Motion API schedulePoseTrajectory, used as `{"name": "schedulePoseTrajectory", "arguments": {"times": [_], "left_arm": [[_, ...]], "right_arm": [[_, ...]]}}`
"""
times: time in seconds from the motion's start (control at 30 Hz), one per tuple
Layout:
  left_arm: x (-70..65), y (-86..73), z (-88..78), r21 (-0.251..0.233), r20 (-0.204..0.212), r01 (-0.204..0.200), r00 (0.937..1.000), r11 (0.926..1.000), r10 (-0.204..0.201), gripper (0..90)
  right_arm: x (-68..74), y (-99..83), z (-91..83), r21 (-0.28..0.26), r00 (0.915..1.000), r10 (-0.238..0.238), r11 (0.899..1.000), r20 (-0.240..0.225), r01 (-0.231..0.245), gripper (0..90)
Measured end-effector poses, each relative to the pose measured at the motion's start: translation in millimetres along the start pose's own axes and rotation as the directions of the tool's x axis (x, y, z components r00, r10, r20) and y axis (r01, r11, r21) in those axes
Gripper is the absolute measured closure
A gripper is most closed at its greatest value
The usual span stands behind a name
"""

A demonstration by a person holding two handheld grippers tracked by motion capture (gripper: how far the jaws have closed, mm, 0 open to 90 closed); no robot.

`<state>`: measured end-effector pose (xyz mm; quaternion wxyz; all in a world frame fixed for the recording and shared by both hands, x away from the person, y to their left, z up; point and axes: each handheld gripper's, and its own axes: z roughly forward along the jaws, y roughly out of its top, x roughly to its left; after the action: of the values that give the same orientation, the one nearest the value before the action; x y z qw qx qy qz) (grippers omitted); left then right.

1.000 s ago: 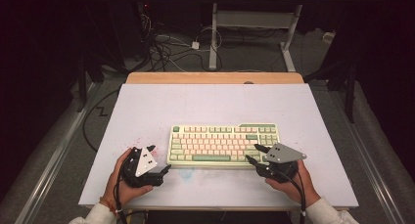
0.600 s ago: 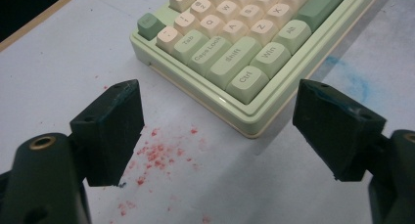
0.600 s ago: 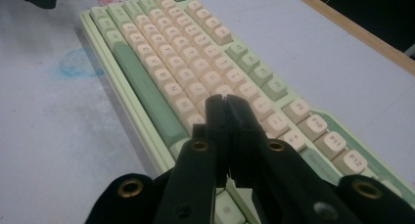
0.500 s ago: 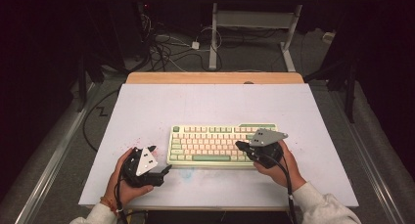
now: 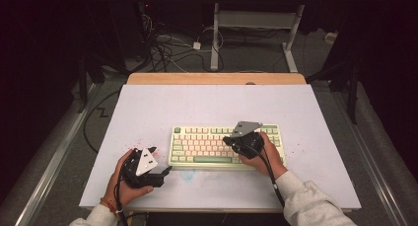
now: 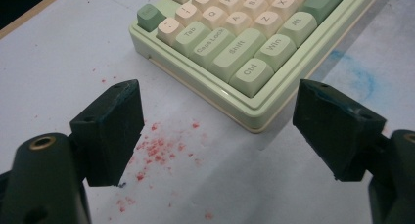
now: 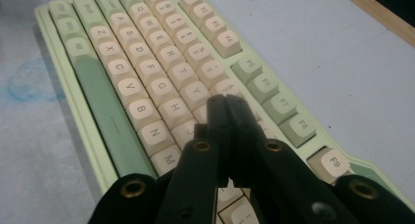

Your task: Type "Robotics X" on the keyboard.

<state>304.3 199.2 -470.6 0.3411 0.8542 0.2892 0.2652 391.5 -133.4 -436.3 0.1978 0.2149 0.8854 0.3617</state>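
A pale green keyboard (image 5: 207, 147) with cream keys lies on the white tabletop (image 5: 212, 105), near the front. My right gripper (image 5: 227, 139) hovers over the right half of its keys, pointing left. In the right gripper view its jaws are pressed together with nothing between them, the tips (image 7: 226, 104) just above the cream keys of the keyboard (image 7: 147, 72). My left gripper (image 5: 161, 160) rests in the hand just off the keyboard's left end. In the left gripper view it (image 6: 220, 131) stands wide open and empty, facing the keyboard's near left corner (image 6: 244, 77).
Red specks (image 6: 161, 150) dot the white surface before the left jaws, and a faint blue smudge (image 6: 357, 72) marks it beside the keyboard. A wooden strip (image 5: 217, 78) edges the table's far side. Cables (image 5: 167, 48) and a desk frame (image 5: 256, 18) sit on the floor beyond.
My right gripper has moved left from beside the keyboard's right end to above its keys, and its jaws have closed. The left gripper has stayed put.
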Motion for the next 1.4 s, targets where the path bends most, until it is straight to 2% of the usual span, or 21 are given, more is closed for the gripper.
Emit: {"name": "schedulePoseTrajectory", "arguments": {"times": [0.17,0.27,0.37,0.47,0.53,0.67,0.7,0.77,0.83,0.97,1.13,1.3,1.4], "left_arm": [[0.7,-0.6,-0.4,-0.001,0.005,0.012,0.9999,0.9999,-0.012,18.2],[-1.2,-0.2,0.9,0.011,0.0,-0.01,1.0,0.9999,0.01,18.2],[-2.3,-0.3,2.0,0.019,0.005,-0.014,0.9999,0.9997,0.014,18.2],[-2.6,0.0,2.4,0.021,0.008,-0.013,0.9999,0.9997,0.013,18.2],[-2.3,-0.2,2.1,0.017,0.008,-0.009,0.9999,0.9998,0.009,18.2],[-1.5,0.1,1.1,0.02,0.001,-0.008,1.0,0.9998,0.008,18.2],[-1.6,0.3,1.1,0.021,-0.001,-0.009,1.0,0.9997,0.009,18.2],[-3.0,0.4,1.3,0.032,-0.007,-0.025,0.9997,0.9992,0.025,19.0],[-4.1,0.2,1.9,0.037,-0.014,-0.034,0.9993,0.9987,0.035,19.1],[-2.9,-0.5,2.4,0.036,-0.013,-0.022,0.9997,0.9991,0.022,19.1],[-3.3,-0.7,3.1,0.041,-0.006,-0.026,0.9996,0.9988,0.027,18.7],[-3.5,-0.7,2.9,0.037,0.001,-0.021,0.9998,0.9991,0.021,18.8],[-3.7,-0.6,2.9,0.038,0.002,-0.018,0.9998,0.9991,0.018,18.9]], "right_arm": [[-2.5,-1.7,10.8,0.027,1.0,0.008,1.0,0.005,-0.009,90.0],[-2.9,-1.4,15.1,0.035,0.9999,-0.009,0.999,0.015,0.008,90.0],[-3.1,-2.5,19.5,0.05,0.9993,-0.004,0.999,0.037,0.002,90.0],[-5.2,-3.9,23.2,0.066,0.9997,0.009,0.998,0.023,-0.01,90.0],[-3.7,-3.5,21.5,0.069,0.9995,0.002,0.998,0.032,-0.004,90.0],[-4.8,-2.8,11.8,0.023,0.9992,0.015,1.0,0.036,-0.015,90.0],[-4.7,-2.9,9.4,0.008,0.999,0.032,0.999,0.031,-0.033,89.4],[-5.7,-3.5,4.5,-0.011,0.9989,0.037,0.999,0.029,-0.036,85.4],[-5.5,-5.4,-0.9,-0.046,0.9982,0.059,0.997,0.003,-0.059,80.9],[-4.8,-8.1,-9.7,-0.083,0.9978,0.059,0.995,0.03,-0.057,74.9],[-4.3,-8.7,-22.5,-0.153,0.9937,0.084,0.986,0.074,-0.071,68.0],[-6.3,-9.0,-33.2,-0.193,0.9907,0.094,0.978,0.098,-0.074,52.2],[-7.0,-10.1,-38.1,-0.2,0.9884,0.099,0.977,0.115,-0.075,44.1]]}}
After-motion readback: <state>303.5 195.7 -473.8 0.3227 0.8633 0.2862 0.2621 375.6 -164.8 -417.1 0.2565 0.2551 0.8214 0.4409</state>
